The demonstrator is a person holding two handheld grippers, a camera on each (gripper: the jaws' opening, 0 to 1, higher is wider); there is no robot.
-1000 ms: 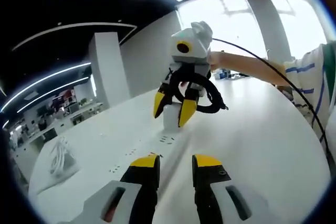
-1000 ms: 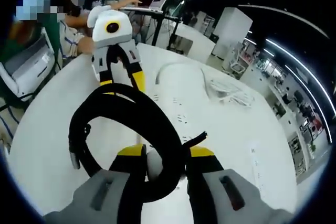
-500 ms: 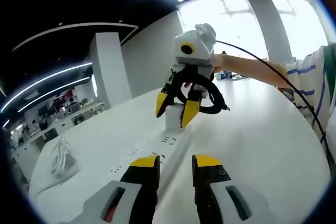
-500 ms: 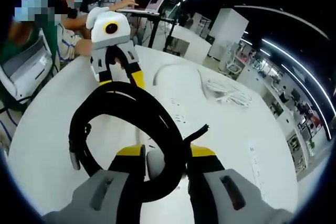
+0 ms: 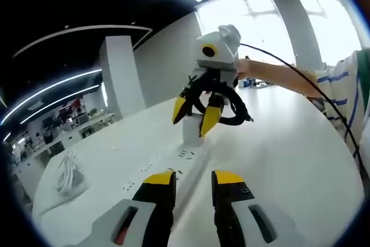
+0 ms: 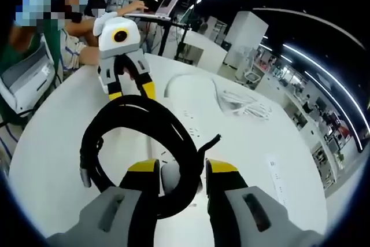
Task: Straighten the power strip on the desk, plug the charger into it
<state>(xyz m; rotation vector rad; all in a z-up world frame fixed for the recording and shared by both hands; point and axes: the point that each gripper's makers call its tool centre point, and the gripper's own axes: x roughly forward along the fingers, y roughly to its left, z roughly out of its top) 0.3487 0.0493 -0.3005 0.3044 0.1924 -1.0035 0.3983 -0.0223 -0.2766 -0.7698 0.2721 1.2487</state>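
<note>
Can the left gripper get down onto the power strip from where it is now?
Probably yes. The left gripper sits open right over the power strip with nothing between them; the right gripper, holding the charger, is farther along the strip.

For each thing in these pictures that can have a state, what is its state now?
Right hand-held gripper: shut on the charger.
Left hand-held gripper: open, holding nothing.
Charger: white block gripped, held above the strip, not plugged in.
Black cable: coiled in a loop.
Power strip: flat on the desk, visible sockets free.
White cord: loose bundle on the desk.
</note>
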